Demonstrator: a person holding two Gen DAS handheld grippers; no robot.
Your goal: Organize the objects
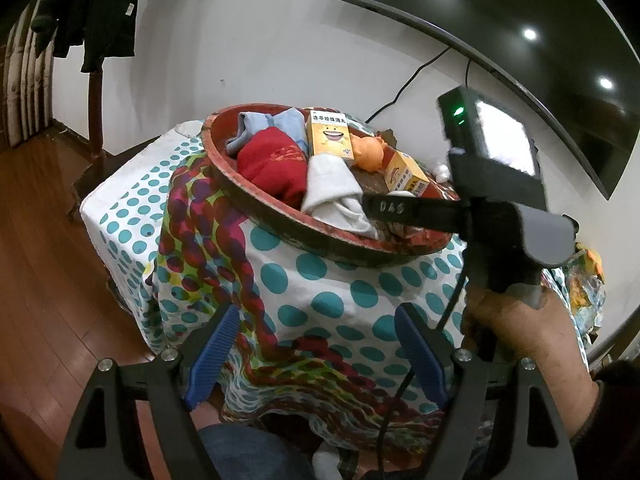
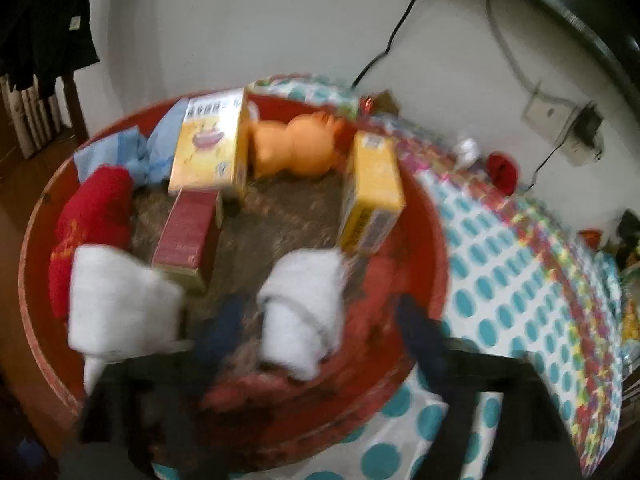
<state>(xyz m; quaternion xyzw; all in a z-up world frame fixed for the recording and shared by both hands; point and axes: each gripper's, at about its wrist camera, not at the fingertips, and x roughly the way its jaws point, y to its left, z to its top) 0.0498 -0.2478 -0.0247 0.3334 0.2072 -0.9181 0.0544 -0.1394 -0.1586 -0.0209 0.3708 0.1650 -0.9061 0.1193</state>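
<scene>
Basin (image 2: 424,216) holds socks, boxes, toy; left gripper (image 1: 316,344), right gripper (image 2: 320,332) both agape, empty.

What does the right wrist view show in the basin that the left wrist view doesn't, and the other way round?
Only the right wrist view shows the dark red box lying on the basin floor, a second white sock roll between the right gripper fingers, and the wall socket. Only the left wrist view shows the open left gripper, the wooden floor and the TV. Both show the red basin, red sock roll, orange toy and two yellow boxes.
</scene>
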